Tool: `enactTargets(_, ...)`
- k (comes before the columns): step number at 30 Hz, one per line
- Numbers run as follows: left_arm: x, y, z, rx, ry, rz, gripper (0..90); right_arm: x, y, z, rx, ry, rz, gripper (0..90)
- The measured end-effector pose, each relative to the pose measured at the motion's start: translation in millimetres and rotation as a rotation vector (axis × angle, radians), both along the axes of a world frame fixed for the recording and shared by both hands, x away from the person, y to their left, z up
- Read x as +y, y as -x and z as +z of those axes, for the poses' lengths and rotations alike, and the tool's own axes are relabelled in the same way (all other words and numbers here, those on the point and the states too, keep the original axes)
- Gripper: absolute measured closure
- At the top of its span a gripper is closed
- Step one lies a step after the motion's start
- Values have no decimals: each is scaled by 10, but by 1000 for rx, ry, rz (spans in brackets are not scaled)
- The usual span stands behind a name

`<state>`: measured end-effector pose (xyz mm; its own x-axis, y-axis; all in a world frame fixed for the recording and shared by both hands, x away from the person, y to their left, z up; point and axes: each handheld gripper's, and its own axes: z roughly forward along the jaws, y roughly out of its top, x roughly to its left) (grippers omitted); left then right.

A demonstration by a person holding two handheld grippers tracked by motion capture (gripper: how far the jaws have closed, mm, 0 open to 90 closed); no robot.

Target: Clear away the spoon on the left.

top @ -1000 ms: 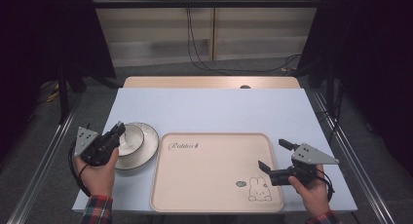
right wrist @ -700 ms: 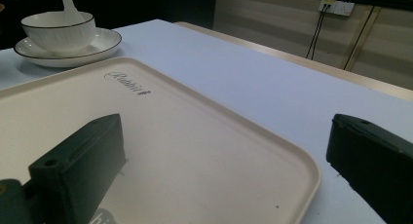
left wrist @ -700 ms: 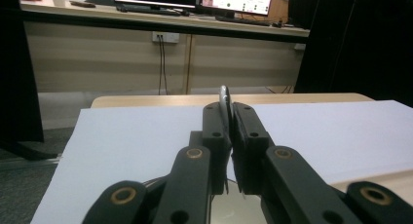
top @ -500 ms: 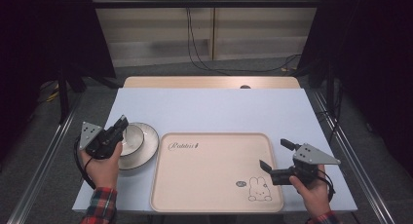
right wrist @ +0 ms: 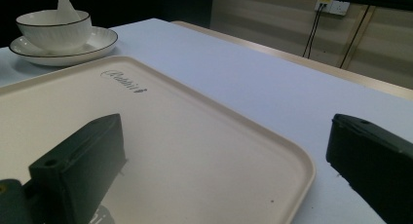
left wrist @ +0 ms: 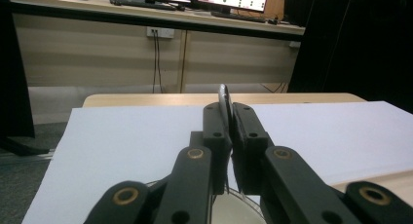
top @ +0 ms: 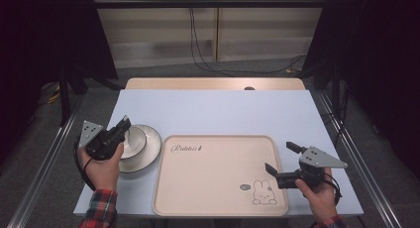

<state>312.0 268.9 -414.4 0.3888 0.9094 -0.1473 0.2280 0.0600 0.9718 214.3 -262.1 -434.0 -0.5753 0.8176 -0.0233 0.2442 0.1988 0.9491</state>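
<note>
Here the left gripper (left wrist: 226, 136) has its jaws clenched on the thin handle of a white spoon (left wrist: 224, 98), which rises upright between them. That handle runs down toward the bowl (top: 132, 141) on its saucer (top: 148, 151), directly under the jaws; the left hand (top: 101, 168) is by far the nearer. The right gripper (top: 285, 163) hangs released over the beige tray (top: 218, 188), well apart. The right gripper view alone shows the spoon standing in the bowl.
</note>
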Motion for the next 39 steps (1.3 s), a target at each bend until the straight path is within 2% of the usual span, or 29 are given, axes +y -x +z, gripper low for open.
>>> enactTargets(3, -1, 19, 72, 3, -5, -17, 857, -6, 1, 1, 2, -3, 0, 3)
enactTargets(4, 2, 31, 134, -3, 11, -12, 857, -7, 0, 1, 2, -3, -2, 3)
enactTargets(7, 6, 48, 214, -10, 15, -22, 857, -7, 1, 0, 1, 0, 1, 4)
enactTargets(8, 3, 54, 248, -15, 35, -23, 857, -7, 4, 1, 1, 0, 1, 3)
enactTargets(11, 6, 69, 349, -14, 39, -47, 857, -12, 7, 5, 2, -3, 2, 4)
enactTargets(12, -3, 74, 390, -14, 51, -61, 857, -14, 12, 8, 7, -2, -2, 4)
enactTargets(17, -42, 97, 498, 10, 67, -95, 857, -18, 14, 9, -2, -3, -2, 5)
enactTargets(26, -108, 124, 574, 30, 60, -149, 857, -23, 15, 11, -3, -1, -1, 5)
enactTargets(29, -125, 133, 596, 35, 79, -163, 857, -24, 18, 11, -2, 0, -1, 5)
enactTargets(36, -172, 152, 624, 44, 76, -197, 857, -24, 22, 14, -1, 3, -1, 5)
enactTargets(39, -211, 150, 609, 53, 83, -228, 857, -26, 23, 14, -1, 3, -3, 6)
